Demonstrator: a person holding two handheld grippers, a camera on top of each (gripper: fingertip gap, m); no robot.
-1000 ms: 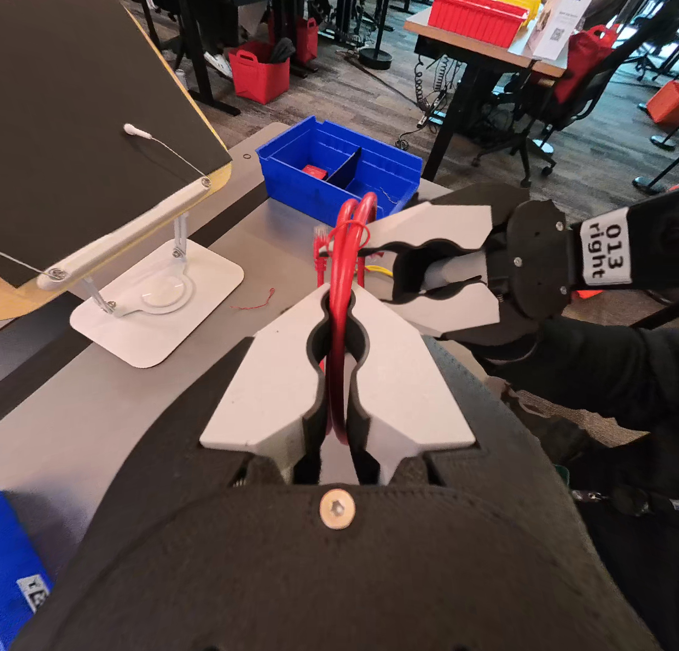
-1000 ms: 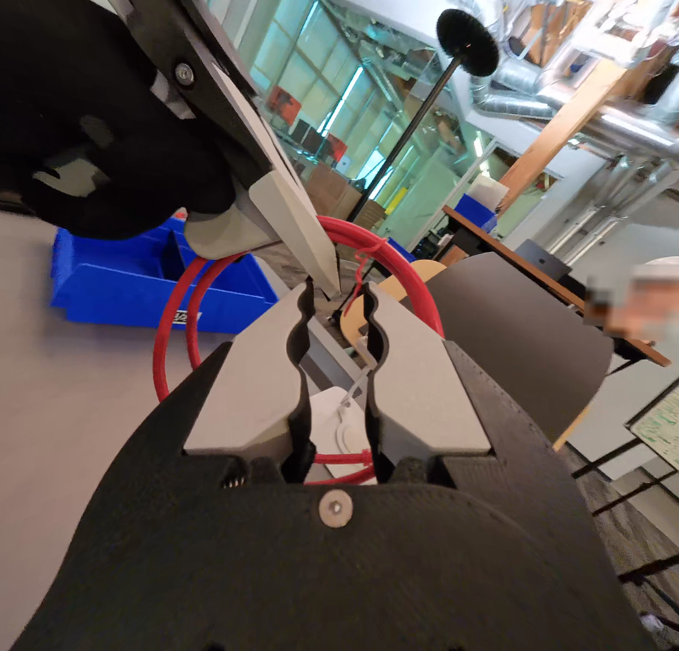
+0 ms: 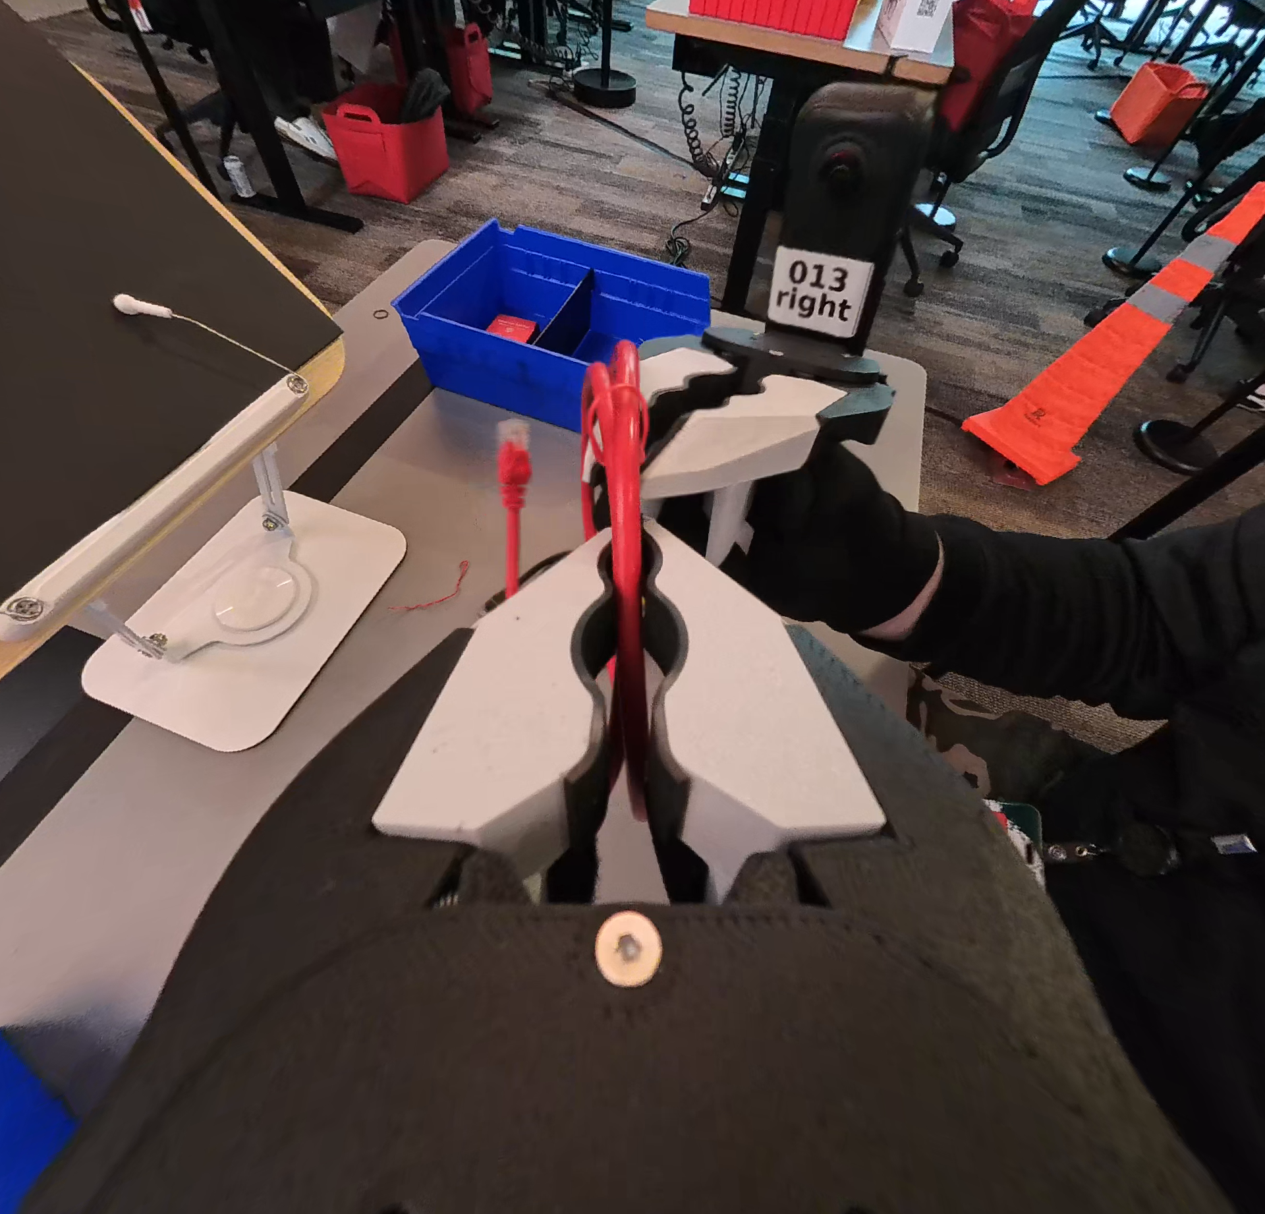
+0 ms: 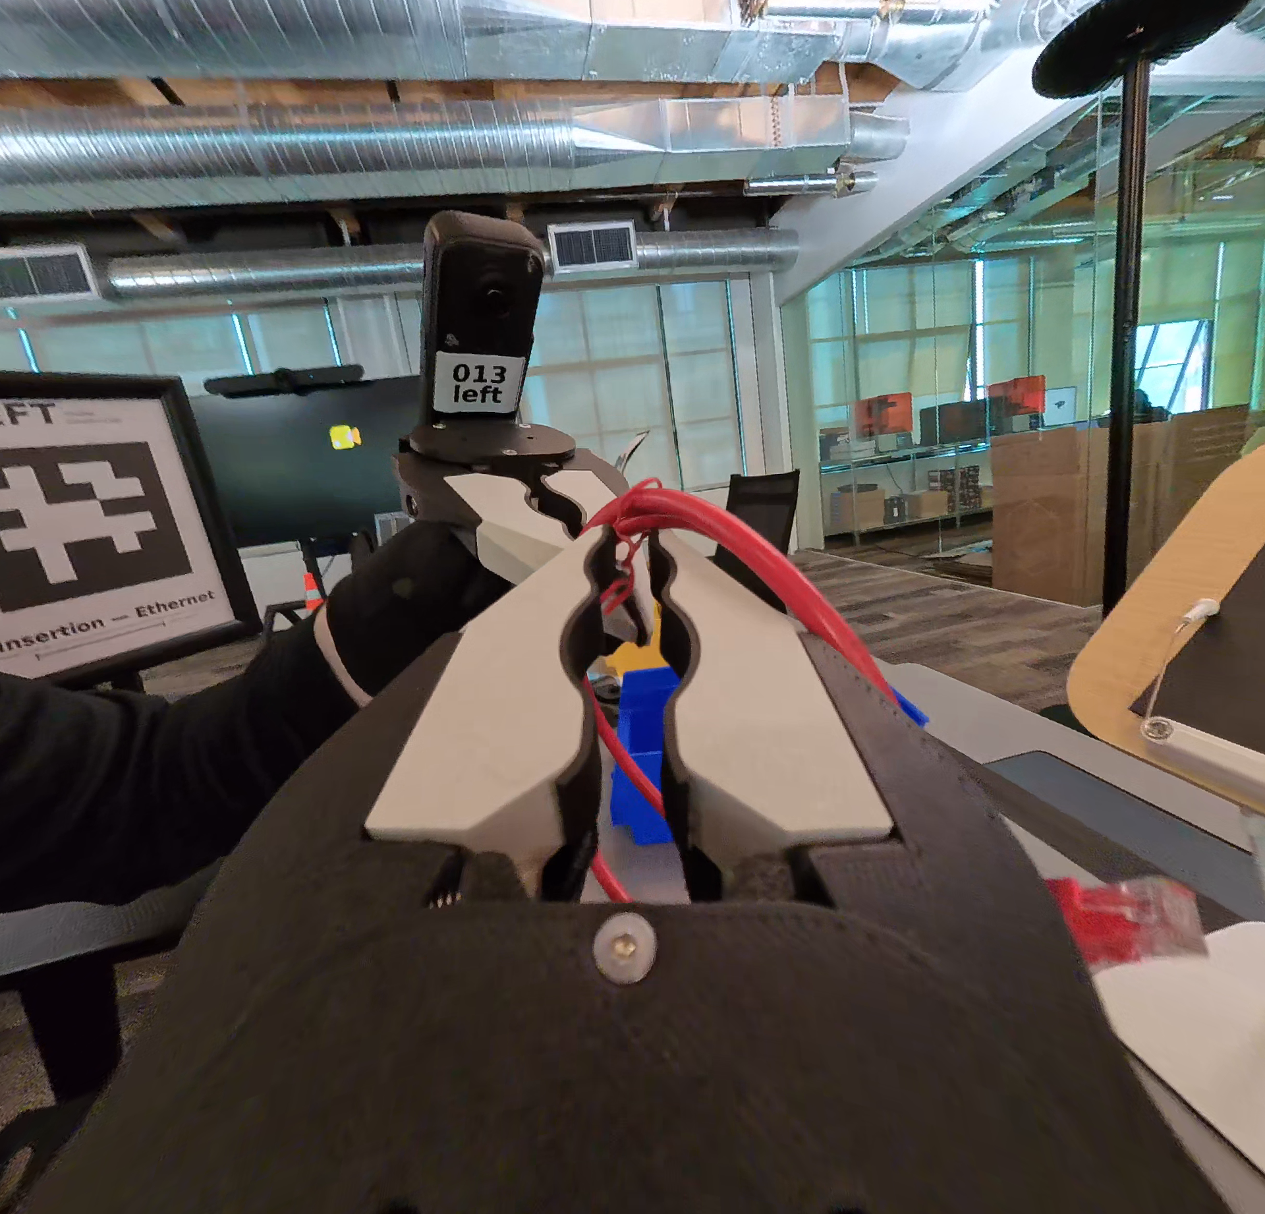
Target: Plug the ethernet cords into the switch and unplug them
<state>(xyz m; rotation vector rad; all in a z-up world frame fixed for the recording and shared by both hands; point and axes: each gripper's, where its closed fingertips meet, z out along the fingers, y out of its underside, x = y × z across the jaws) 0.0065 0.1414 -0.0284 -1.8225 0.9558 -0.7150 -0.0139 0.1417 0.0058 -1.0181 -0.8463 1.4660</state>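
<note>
A coiled red ethernet cord (image 3: 624, 469) is held upright above the grey table (image 3: 171, 839). My left gripper (image 3: 626, 544) is shut on the coil's lower part. One red plug (image 3: 513, 459) sticks up just left of the coil. My right gripper (image 3: 647, 421) comes in from the right at the top of the coil. In the right wrist view its narrow-set fingertips (image 4: 626, 544) pinch a thin red twist tie (image 4: 624, 565) on the cord (image 4: 753, 565). The left gripper (image 4: 568, 517) shows just behind. A blurred red plug (image 4: 1122, 928) hangs at lower right. No switch is in view.
A blue divided bin (image 3: 547, 318) stands at the table's far edge. A tilted black board on a white stand (image 3: 239, 633) fills the left. A loose red thread (image 3: 438, 592) lies on the table. A framed sign (image 4: 103, 517) stands behind the left hand. Less than 4 cm separates the two grippers' tips.
The right gripper has rolled about a quarter turn at the top of the coil, so its camera now stands upright. The left gripper still holds the coil. The plug has swung out to the left.
</note>
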